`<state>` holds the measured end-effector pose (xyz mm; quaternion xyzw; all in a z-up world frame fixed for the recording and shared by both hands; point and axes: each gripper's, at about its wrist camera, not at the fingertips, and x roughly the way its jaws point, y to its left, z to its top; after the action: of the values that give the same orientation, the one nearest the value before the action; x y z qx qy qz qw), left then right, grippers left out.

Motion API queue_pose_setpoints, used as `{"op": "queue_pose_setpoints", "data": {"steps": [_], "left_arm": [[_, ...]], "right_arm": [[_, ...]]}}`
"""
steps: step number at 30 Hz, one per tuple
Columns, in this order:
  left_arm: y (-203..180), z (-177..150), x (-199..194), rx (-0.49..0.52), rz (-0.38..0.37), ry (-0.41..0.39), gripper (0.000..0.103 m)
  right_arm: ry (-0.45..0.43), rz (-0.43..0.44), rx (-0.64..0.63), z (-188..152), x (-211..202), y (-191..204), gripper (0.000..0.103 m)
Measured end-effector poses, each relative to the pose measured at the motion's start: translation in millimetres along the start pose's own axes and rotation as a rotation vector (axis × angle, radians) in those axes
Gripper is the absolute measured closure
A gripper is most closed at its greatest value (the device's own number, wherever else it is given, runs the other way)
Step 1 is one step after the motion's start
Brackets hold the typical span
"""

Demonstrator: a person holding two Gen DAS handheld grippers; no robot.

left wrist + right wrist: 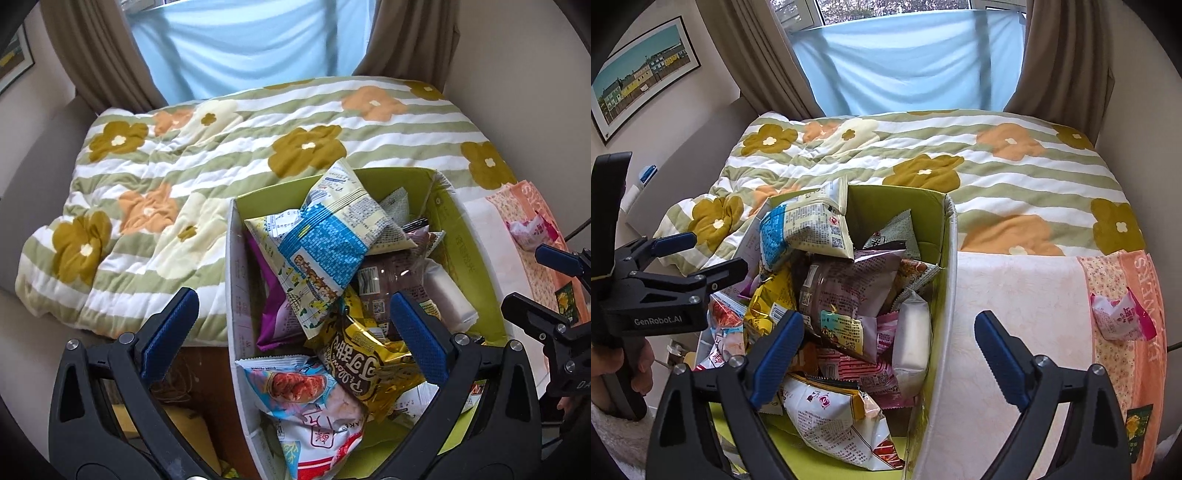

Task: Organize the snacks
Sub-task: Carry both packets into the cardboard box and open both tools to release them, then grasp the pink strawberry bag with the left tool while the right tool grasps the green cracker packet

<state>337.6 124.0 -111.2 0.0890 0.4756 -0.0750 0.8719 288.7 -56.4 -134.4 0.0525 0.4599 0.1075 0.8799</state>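
Blue-padded and spread wide with nothing between them, the left gripper [295, 332] hung over the green box [448, 206] and the right gripper [890, 354] straddled its right wall, above a pale cloth [1015, 295]. Most of the job looked done, since the box was heaped with snack packets [846, 306], the blue-and-cream bag [325, 236] on top. One small pink packet [1119, 314] lay apart on the cloth's patterned edge, with the flowered quilt [960, 147] beyond and nothing blocking it.

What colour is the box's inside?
Lime green inside the box, clearest in the right wrist view.
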Motion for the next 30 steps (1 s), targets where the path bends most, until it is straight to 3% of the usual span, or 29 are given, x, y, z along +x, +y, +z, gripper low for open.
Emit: {"op": "queue_pose_setpoints", "data": {"steps": [9,22,30], "left_arm": [[-71,6,-22,0.041,-0.06,-0.041,0.0],[-248,10,-37,0.206,-0.203,-0.056,0.0],[-343,19,-10,0.305,-0.283,-0.01,0.0]], "right_arm": [[-0.053,-0.051,0.021,-26,-48,-51,0.011],[-0.049,-0.219,0.125,-92,-112,-168,0.011],[-0.012,-0.268,0.173,-125,-119,-220,0.011]]}}
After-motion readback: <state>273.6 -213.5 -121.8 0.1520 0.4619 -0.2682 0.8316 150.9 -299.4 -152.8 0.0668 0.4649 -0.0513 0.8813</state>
